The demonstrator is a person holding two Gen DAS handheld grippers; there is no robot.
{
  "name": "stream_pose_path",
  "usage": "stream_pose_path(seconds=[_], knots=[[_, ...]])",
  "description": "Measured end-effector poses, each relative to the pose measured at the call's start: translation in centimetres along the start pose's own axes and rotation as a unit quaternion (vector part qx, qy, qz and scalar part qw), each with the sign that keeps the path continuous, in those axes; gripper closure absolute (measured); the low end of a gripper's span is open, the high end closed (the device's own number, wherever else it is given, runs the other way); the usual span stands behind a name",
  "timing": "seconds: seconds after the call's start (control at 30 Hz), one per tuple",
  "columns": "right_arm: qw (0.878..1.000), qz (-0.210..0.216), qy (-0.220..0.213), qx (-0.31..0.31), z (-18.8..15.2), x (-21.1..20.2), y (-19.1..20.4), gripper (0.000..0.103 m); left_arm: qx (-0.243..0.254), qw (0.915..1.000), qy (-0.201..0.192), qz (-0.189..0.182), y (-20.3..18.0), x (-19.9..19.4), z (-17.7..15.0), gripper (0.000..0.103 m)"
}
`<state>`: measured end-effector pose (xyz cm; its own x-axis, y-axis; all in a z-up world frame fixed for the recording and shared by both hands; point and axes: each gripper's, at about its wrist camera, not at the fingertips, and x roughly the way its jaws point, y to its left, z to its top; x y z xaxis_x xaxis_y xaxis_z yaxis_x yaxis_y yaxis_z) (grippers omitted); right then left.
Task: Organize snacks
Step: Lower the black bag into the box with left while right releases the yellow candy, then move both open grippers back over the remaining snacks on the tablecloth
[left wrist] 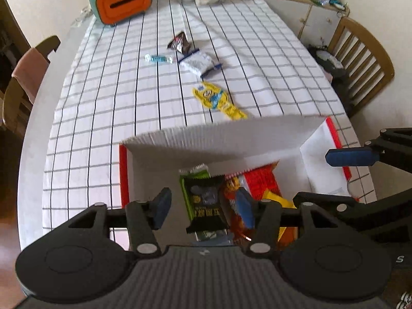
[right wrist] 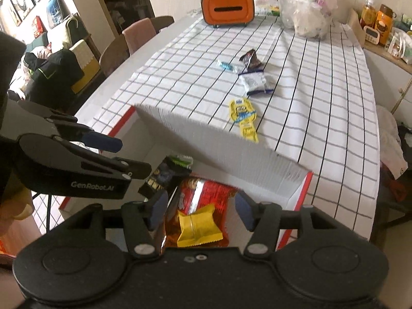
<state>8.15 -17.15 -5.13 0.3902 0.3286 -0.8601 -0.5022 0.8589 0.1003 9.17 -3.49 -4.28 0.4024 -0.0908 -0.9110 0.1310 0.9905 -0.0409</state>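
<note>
A white cardboard box (left wrist: 219, 141) with red edges sits at the near end of the table; it also shows in the right wrist view (right wrist: 206, 139). Inside lie a black-and-green packet (left wrist: 203, 200), an orange-red packet (right wrist: 206, 195) and a small yellow packet (right wrist: 198, 229). My left gripper (left wrist: 204, 209) is open above the box's snacks. My right gripper (right wrist: 199, 212) is open above the yellow packet. On the checked cloth beyond the box lie a yellow Minions packet (left wrist: 219, 100), a white-blue packet (left wrist: 199, 63), a dark wrapper (left wrist: 179, 42) and a light blue candy (left wrist: 158, 58).
An orange-fronted tissue box (left wrist: 121, 0) and a clear plastic bag (right wrist: 309, 13) stand at the table's far end. Wooden chairs (left wrist: 360, 59) flank the table on both sides. A cabinet with jars (right wrist: 381, 25) stands at the back right.
</note>
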Motion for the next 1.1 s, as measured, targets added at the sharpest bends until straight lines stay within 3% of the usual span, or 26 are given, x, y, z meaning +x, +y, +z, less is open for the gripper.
stream_pose_path(seconds=[0.23, 0.37, 0.5, 0.77, 1.1], knots=[[1.000, 0.000, -0.024, 0.009, 1.5, -1.1, -0.7, 0.029, 0.004, 0.9995, -0.031, 0.005, 0.5, -1.1, 1.2, 0.039], [0.999, 0.001, -0.045, 0.017, 2.7, -1.8, -1.3, 0.020, -0.005, 0.9988, -0.049, 0.001, 1.4, -1.8, 2.0, 0.026], [0.998, 0.003, -0.059, 0.022, 4.1, -2.2, -2.0, 0.010, -0.014, 0.9978, -0.064, -0.003, 2.5, -2.2, 3.3, 0.023], [0.997, 0.006, -0.073, 0.009, 7.3, -2.0, -2.8, 0.009, -0.012, 0.9942, -0.106, 0.011, 4.6, -2.6, 6.9, 0.021], [0.999, -0.006, -0.045, 0.002, 11.9, 1.6, -3.7, 0.009, 0.022, 0.9943, -0.101, 0.024, 7.1, 0.0, 13.0, 0.021]])
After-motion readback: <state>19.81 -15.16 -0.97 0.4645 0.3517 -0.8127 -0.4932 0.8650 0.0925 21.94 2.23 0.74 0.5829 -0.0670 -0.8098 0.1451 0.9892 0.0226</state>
